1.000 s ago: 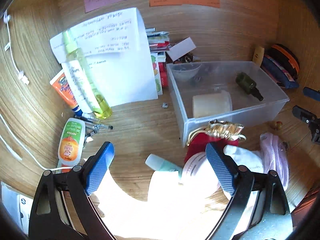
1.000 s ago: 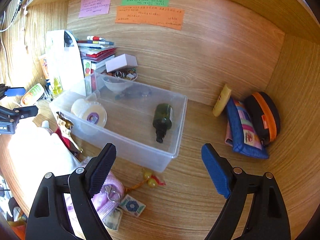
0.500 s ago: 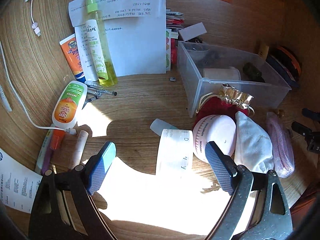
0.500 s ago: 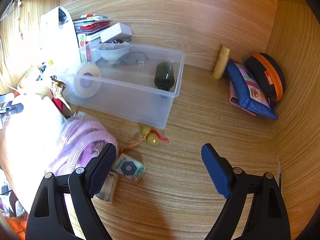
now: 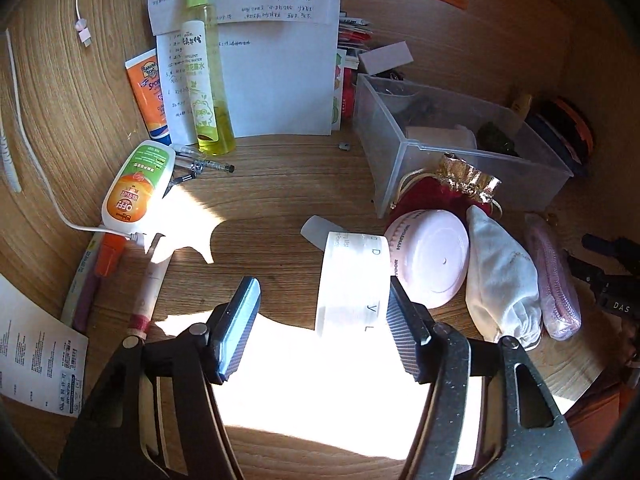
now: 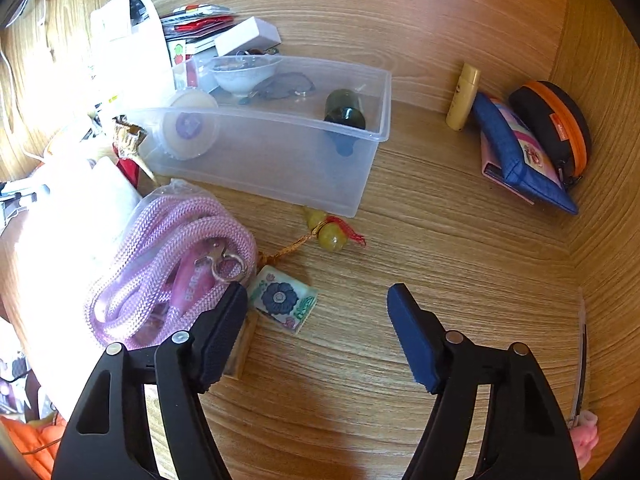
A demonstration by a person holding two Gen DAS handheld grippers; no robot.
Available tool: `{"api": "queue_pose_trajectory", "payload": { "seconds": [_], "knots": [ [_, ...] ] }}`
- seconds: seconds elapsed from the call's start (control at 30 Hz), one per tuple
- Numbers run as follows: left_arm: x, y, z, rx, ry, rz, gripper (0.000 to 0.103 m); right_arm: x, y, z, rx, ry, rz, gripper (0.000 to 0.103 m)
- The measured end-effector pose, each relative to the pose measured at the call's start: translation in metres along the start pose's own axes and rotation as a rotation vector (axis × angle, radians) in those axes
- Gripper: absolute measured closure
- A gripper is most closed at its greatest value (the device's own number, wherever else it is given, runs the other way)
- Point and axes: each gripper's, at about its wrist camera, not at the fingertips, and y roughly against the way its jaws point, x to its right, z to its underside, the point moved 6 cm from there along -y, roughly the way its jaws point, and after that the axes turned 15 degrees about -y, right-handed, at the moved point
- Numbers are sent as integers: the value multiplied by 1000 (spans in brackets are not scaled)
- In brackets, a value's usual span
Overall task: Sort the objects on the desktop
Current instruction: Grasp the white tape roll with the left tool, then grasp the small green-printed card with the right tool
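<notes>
A clear plastic bin (image 5: pixel 460 164) (image 6: pixel 280 148) holds a dark green bottle (image 6: pixel 344 110), a round jar (image 6: pixel 188 128) and a small bowl (image 6: pixel 240 74). In front of it lie a white tube (image 5: pixel 352 280), a pink round case (image 5: pixel 432 256), a white pouch (image 5: pixel 500 276) and a red and gold pouch (image 5: pixel 456 184). My left gripper (image 5: pixel 324 312) is open just above the desk, its right finger beside the white tube. My right gripper (image 6: pixel 314 320) is open over a flowered tile (image 6: pixel 282 300), next to a bagged pink rope (image 6: pixel 168 260) and a gourd charm (image 6: pixel 330 234).
A yellow spray bottle (image 5: pixel 206 80), an orange sunscreen tube (image 5: pixel 150 96), an OFF bottle (image 5: pixel 138 188), pens (image 5: pixel 200 166) and a white cable (image 5: pixel 48 184) stand at the left. A blue pouch (image 6: pixel 516 152), an orange-rimmed case (image 6: pixel 556 124) and a small yellow bottle (image 6: pixel 462 98) sit at the right wall.
Both grippers have drawn back and lowered towards the desk. The left now sits beside the white tube; the right has come down over the flowered tile. Both stay open.
</notes>
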Motion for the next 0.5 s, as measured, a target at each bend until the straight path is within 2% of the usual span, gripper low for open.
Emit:
{"api": "queue_pose_trajectory", "payload": {
  "seconds": [0.07, 0.23, 0.4, 0.5],
  "knots": [
    [0, -3, 1, -5, -3, -2, 43, -1, 0, 1, 1, 6, -1, 39],
    [-1, -12, 2, -18, 12, 11, 47, -2, -4, -1, -23, -10, -30, 41],
    [-2, -16, -1, -11, 28, -5, 65, -3, -7, -3, -49, -37, -78, 48],
    [-1, -18, -3, -6, 29, -14, 70, -7, -7, -3, -66, -30, -111, 57]
  ]
}}
